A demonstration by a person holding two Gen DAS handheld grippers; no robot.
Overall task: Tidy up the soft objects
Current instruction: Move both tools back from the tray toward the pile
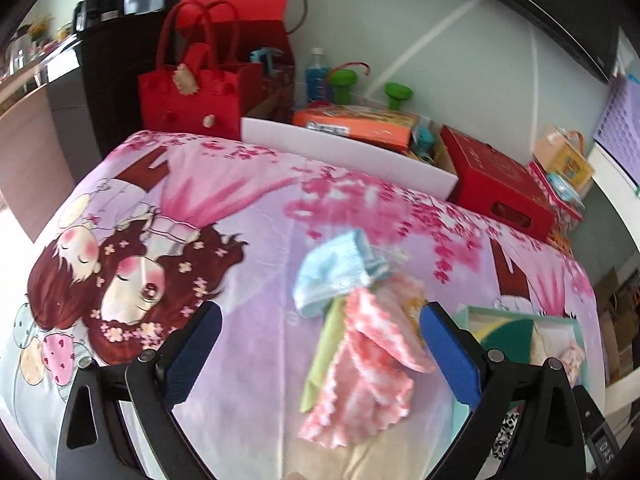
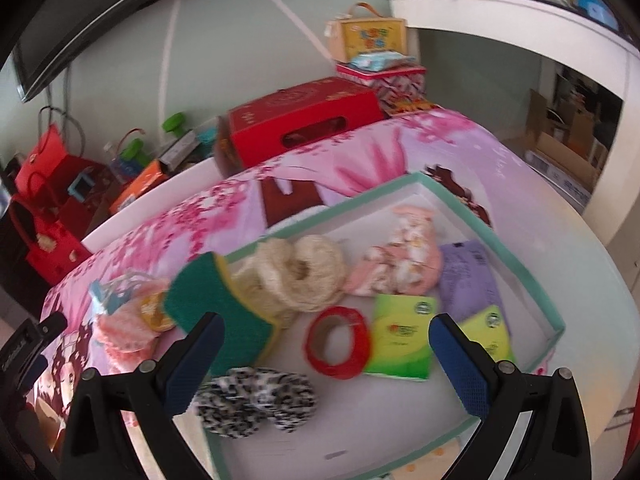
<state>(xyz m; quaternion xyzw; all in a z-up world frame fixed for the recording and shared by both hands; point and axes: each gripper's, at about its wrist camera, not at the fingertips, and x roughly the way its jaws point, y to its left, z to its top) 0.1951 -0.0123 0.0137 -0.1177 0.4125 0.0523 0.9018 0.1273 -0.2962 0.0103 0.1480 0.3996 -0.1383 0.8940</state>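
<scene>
A loose pile lies on the pink cartoon blanket [image 1: 248, 240]: a light blue cloth [image 1: 332, 268], pink-and-white scalloped cloths [image 1: 368, 360] and a pale green cloth [image 1: 324, 352]. My left gripper [image 1: 320, 356] stands open above this pile, holding nothing. A shallow white box with a teal rim [image 2: 520, 256] holds a green-and-yellow sponge [image 2: 216, 304], cream twine rolls [image 2: 296, 276], a red ring spool [image 2: 340, 342], a leopard-print scrunchie [image 2: 256, 400], green tissue packs [image 2: 400, 336], a purple pack [image 2: 468, 276] and a floral pink cloth [image 2: 400, 260]. My right gripper [image 2: 326, 364] hangs open over the box, empty.
Behind the blanket stand a red felt handbag [image 1: 188, 92], a white board [image 1: 344, 152], an orange box [image 1: 356, 120], green dumbbells [image 1: 396, 94] and a red carton [image 1: 496, 188]. A white shelf unit [image 2: 520, 20] rises at the right. The same cloth pile [image 2: 128, 320] lies left of the box.
</scene>
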